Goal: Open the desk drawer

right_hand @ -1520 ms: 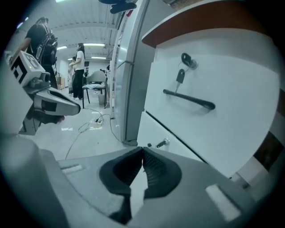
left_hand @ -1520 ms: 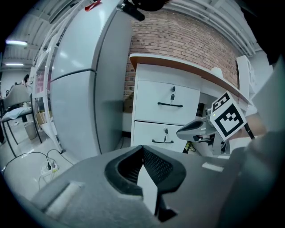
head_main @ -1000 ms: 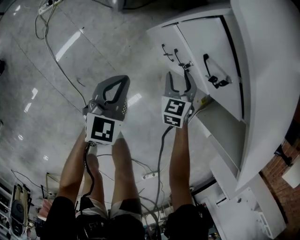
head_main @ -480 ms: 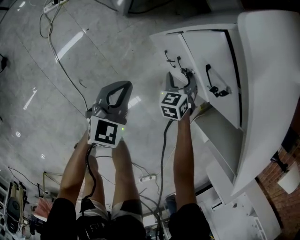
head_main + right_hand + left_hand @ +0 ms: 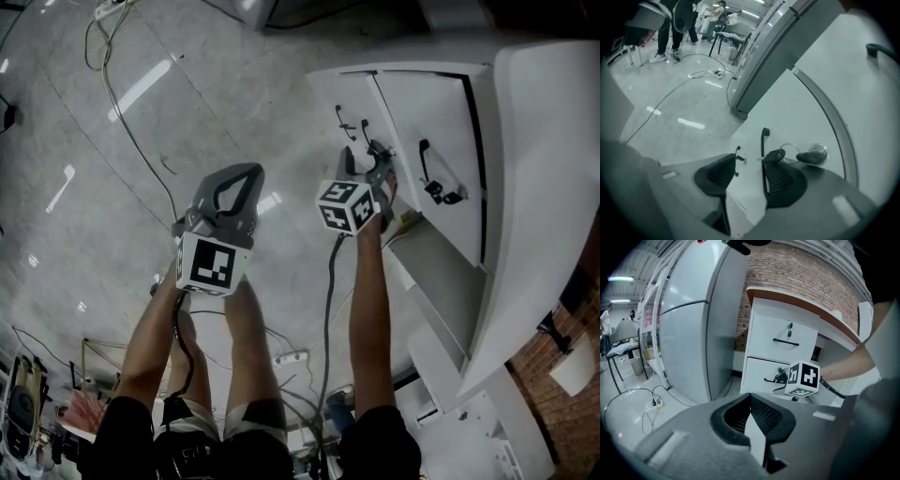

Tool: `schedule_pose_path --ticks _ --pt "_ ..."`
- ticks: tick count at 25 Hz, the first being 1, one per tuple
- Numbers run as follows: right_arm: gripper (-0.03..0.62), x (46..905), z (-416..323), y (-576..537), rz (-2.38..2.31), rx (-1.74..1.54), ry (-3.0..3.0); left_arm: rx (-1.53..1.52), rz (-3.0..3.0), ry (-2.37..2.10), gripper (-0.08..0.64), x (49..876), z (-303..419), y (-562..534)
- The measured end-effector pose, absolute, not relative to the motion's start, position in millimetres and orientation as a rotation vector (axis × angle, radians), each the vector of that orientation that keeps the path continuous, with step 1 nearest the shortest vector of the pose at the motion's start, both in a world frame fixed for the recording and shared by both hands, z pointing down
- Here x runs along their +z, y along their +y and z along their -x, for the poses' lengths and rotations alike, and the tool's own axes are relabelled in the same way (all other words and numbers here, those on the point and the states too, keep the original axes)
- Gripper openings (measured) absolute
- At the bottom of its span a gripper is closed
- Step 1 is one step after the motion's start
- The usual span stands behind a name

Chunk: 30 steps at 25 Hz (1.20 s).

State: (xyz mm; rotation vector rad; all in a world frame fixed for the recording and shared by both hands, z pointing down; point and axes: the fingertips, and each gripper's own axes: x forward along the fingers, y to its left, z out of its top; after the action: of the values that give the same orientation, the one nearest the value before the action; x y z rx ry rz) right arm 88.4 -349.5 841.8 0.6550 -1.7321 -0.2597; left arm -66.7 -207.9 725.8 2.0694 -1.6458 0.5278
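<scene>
The white desk has two drawers. On the lower drawer (image 5: 352, 89) a black handle (image 5: 763, 154) runs between my right gripper's (image 5: 744, 176) jaws, close along the right pad (image 5: 780, 180) and apart from the left pad (image 5: 719, 173). Those jaws have just been closing and stand open around the handle. A key (image 5: 812, 155) sits in the lock beside it, with a second key on its ring. In the head view my right gripper (image 5: 365, 157) is at that drawer front. My left gripper (image 5: 240, 174) hangs over the floor, shut on nothing, also in its own view (image 5: 750, 398).
The upper drawer (image 5: 422, 112) carries its own black handle (image 5: 433, 175). The desk top (image 5: 544, 169) overhangs at right. Cables (image 5: 112, 84) and a power strip (image 5: 292, 356) lie on the glossy floor. A tall grey cabinet (image 5: 693, 319) stands left of the desk. People stand far off (image 5: 670, 28).
My right gripper has gone down to the lower drawer's handle and rolled, its marker cube now turned. The left gripper has barely moved.
</scene>
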Motion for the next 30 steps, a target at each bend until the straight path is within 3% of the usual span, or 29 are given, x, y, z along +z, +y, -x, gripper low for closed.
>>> schedule_pose_path --ticks 2,8,30 --pt "0.142 839.5 -91.5 -355.6 -0.669 -0.331 -1.694 0.531 -2.061 -1.648 0.009 727.5 68.4 -204.6" --pt "0.021 834.0 -95.2 -365.3 -0.692 -0.435 -1.627 0.527 -2.034 -1.654 0.009 731.4 73.6 -197.1" --pt "0.014 830.3 -93.8 -351.6 -0.694 -0.423 -1.581 0.523 -2.05 -1.668 0.009 725.0 83.6 -164.6"
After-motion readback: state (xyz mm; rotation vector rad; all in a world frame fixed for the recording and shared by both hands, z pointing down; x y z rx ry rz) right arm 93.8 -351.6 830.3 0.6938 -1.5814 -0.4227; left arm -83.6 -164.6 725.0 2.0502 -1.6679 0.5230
